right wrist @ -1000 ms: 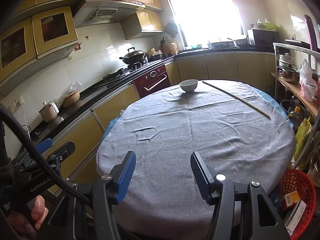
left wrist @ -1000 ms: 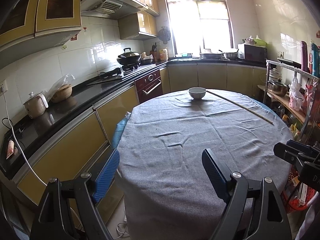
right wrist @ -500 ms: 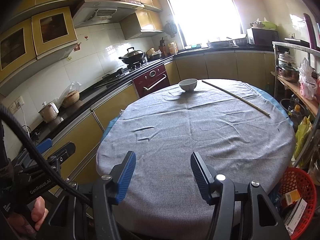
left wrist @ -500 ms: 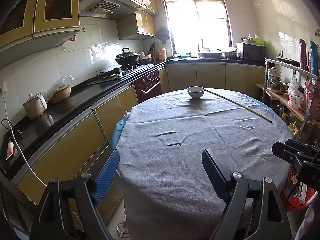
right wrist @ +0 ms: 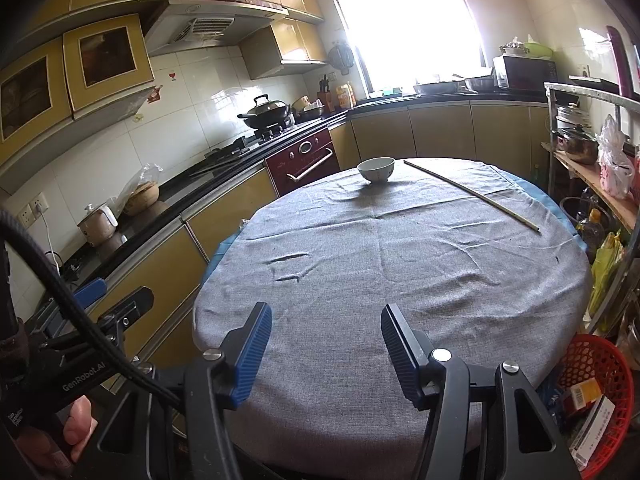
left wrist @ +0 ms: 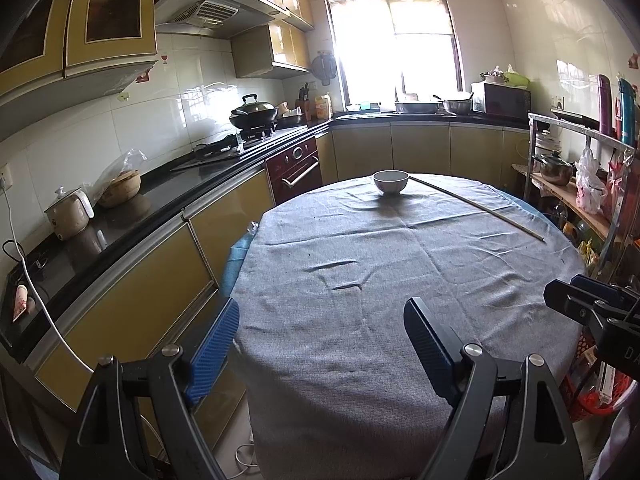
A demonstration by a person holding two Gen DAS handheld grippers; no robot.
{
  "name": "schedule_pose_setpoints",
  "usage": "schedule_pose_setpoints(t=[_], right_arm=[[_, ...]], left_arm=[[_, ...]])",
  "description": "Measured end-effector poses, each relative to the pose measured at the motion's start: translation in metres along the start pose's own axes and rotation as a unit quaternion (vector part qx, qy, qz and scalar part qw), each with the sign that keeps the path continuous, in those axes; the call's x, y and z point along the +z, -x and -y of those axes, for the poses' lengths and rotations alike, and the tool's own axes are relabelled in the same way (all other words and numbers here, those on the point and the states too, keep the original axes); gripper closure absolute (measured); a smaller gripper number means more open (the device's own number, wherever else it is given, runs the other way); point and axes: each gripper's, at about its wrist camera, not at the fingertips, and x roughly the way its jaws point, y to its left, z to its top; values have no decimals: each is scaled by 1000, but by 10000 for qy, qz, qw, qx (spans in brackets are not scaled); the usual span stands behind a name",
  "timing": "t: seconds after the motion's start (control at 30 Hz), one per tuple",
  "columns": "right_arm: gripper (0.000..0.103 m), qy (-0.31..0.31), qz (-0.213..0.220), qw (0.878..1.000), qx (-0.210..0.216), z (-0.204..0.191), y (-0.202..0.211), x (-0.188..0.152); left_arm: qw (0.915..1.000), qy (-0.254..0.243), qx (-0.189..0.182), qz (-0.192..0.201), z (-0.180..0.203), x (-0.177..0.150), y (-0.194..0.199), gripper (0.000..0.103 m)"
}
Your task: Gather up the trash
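A round table with a grey cloth (left wrist: 400, 264) (right wrist: 400, 264) fills both views. A white bowl (left wrist: 391, 182) (right wrist: 375, 169) stands at its far side, and a long thin stick (left wrist: 476, 208) (right wrist: 472, 196) lies to the bowl's right. A red mesh basket (right wrist: 592, 364) holding boxes and papers stands on the floor at the table's right. My left gripper (left wrist: 320, 344) is open and empty over the table's near left edge. My right gripper (right wrist: 326, 344) is open and empty over the near edge. No loose trash shows on the cloth.
A black counter (left wrist: 120, 216) with a small cooker (left wrist: 70, 214), a wok on the stove and a dark red oven (left wrist: 298, 168) runs along the left. A metal rack (left wrist: 580, 184) with pots and bags stands at the right. The right gripper's body (left wrist: 592, 312) shows beside the table.
Both views have shifted very slightly; the table and bowl sit a touch lower and nearer. Both grippers stay open and empty.
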Motion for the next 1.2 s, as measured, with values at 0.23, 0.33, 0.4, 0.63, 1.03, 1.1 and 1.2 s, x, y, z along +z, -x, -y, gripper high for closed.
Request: schedule_pose_setpoints(t=[0.23, 0.33, 0.4, 0.63, 1.03, 1.1, 1.2], right_arm=[[42, -5, -5, 10000, 3, 0, 0, 0], [42, -8, -6, 10000, 7, -1, -1, 0], [42, -6, -7, 10000, 4, -1, -1, 0], [42, -7, -6, 10000, 3, -1, -1, 0], [42, -7, -15, 10000, 3, -1, -1, -1], [42, -6, -12, 10000, 3, -1, -1, 0], [42, -2, -12, 10000, 2, -1, -1, 0]], left_arm=[[10000, -28, -5, -18, 0, -1, -1, 18], [10000, -40, -16, -28, 0, 0, -2, 18], [10000, -46, -23, -34, 1, 0, -3, 18], [10000, -67, -21, -45, 1, 0, -3, 18], [9999, -83, -24, -53, 2, -1, -3, 18], [9999, -83, -29, -59, 2, -1, -4, 18], [9999, -85, -24, -62, 1, -1, -4, 18]])
